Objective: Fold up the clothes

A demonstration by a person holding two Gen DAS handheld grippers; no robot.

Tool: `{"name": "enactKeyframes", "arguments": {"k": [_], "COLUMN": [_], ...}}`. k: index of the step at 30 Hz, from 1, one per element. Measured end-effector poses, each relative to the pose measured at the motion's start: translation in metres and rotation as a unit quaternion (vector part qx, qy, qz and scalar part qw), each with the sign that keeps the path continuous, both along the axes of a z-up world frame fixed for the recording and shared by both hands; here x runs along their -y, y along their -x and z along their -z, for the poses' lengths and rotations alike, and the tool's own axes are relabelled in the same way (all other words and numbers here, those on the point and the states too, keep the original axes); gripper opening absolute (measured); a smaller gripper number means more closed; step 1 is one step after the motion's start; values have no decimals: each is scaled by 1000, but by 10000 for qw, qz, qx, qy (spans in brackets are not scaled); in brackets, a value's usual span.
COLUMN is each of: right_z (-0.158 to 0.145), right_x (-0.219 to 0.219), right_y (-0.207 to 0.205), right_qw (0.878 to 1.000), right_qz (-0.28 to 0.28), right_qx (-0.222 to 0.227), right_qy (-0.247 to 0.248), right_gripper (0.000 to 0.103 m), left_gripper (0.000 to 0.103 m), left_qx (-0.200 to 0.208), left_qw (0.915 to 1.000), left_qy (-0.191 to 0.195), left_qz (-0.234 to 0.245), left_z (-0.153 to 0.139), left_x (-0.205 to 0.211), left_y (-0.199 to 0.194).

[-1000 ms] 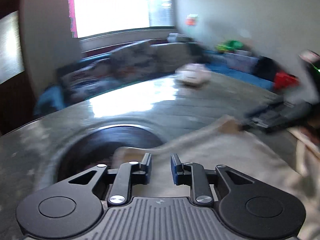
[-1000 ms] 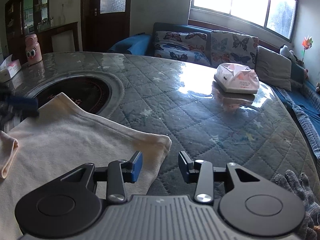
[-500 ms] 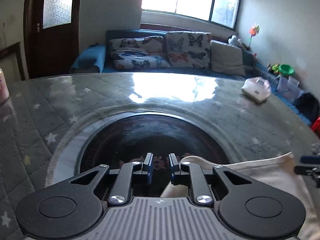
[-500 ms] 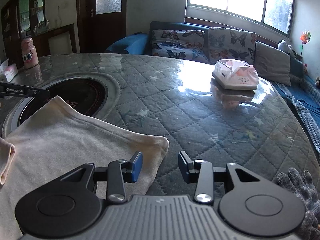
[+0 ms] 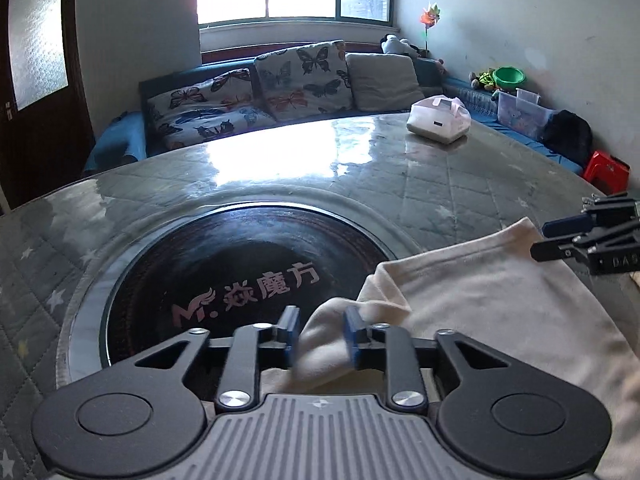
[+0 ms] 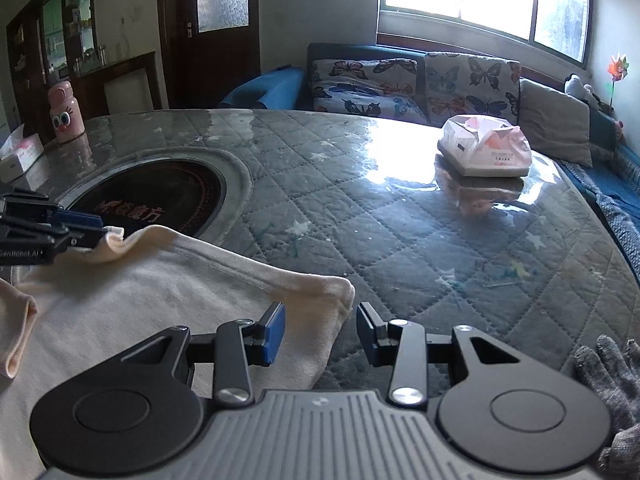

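Garment: cream, spread flat on the near left part of the desk, far edge running beside the dark round inset; one folded-over piece at the far left in the right wrist view.
Left corner of garment: bunched up and lifted off the desk, sitting between the jaws of the left gripper.
Left gripper: jaws partly apart, just been opening; blue pads close on either side of the raised cloth, right pad seeming to touch it, cannot tell whether pressed.
Right corner of garment: lying flat, rounded tip pointing toward the middle of the desk.
Right gripper: jaws moderately apart, left pad over the cloth near its corner, right pad over bare desk beyond the edge; nothing gripped.
Desk: grey quilted cover with stars under a glossy sheet.
Tissue pack: far side of the desk, well apart from the garment.
Pink bottle: far left, beside a tissue box.
Grey glove: lower right corner of the right wrist view.
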State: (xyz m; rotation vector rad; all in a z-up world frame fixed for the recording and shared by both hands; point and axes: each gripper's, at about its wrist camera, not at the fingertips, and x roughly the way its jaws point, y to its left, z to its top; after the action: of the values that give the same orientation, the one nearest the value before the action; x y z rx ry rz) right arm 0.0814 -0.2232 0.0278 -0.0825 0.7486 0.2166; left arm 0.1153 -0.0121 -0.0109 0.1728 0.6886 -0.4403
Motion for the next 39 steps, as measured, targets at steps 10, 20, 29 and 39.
{"name": "enactKeyframes", "arguments": {"k": [10,20,29,39], "right_z": [7,-1,-14,5], "right_x": [1,-12,-60,-98], "right_y": [-6,-22,-81,-132], "right_qw": [9994,9998,9984,9961], "right_qz": [-32,-15,-359,-556], "right_qx": [-178,-66,335,116], "right_qy": [-292,-172,262,678], "right_gripper": [37,4,4,13], "left_gripper": [15,10,10,19], "left_qx": [-18,294,399,126], "left_qw": [9992,9971,9887,9832], "left_qy": [104,176,168,-13], "left_qz": [381,-674,-1434,-1819], "left_z": [3,-11,-19,-6], "left_x": [-4,-40,-80,-108], "left_y": [1,-13,-42,-74]}}
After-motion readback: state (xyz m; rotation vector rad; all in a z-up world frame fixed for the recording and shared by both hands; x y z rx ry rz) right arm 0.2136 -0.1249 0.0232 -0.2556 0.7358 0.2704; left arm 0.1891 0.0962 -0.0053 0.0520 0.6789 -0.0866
